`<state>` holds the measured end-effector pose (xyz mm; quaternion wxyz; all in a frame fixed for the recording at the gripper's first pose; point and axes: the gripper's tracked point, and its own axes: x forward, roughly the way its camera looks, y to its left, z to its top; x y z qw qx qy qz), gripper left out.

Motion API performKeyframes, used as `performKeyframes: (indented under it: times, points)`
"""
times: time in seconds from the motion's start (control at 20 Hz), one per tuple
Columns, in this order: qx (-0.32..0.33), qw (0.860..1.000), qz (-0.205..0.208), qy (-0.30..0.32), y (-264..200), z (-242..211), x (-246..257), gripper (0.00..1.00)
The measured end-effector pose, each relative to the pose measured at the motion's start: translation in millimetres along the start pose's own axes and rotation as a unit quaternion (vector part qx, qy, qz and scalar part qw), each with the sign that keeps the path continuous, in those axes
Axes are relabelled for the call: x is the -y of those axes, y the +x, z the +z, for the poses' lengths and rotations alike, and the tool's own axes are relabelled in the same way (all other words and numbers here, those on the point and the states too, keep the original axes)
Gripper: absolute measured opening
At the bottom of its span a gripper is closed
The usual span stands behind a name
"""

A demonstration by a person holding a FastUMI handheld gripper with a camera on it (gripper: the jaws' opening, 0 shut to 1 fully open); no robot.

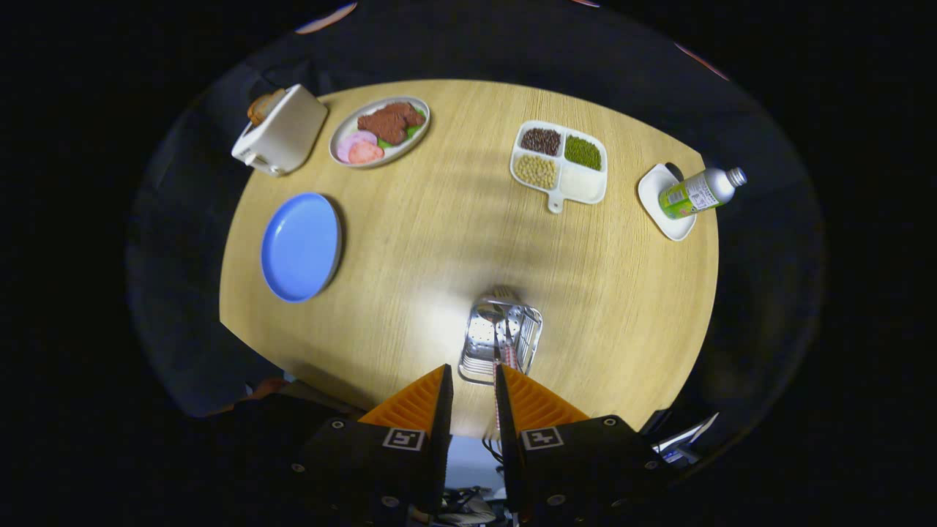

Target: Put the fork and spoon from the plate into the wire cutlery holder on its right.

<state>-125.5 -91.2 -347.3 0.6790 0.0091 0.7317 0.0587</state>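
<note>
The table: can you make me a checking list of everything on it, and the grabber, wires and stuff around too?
Surface: round wooden table, bare in the middle, lit brightly near the holder.
Job's things: blue plate has nothing on it; wire cutlery holder stands just ahead of the fingers with cutlery inside, a spoon bowl showing; the fork cannot be told apart.
Clutter: white toaster, plate of food, divided tray of beans, bottle on a small white dish.
Gripper: gripper above the holder, fingers a narrow gap apart, holding nothing.
Cables: some wires below the table edge.
Surroundings: dark booth wall.
</note>
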Motion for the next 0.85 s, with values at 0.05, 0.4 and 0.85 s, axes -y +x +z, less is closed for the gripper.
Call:
performKeyframes:
  times: [0.05, 0.4, 0.85]
  points:
    - [0.034, 0.999, 0.009, 0.008, -7, 8, -2, 0.36]
    - [0.264, 0.963, -0.019, 0.059, -87, 69, 22, 0.72]
    - [0.533, 0.835, -0.116, 0.069, -213, 119, 58, 0.76]
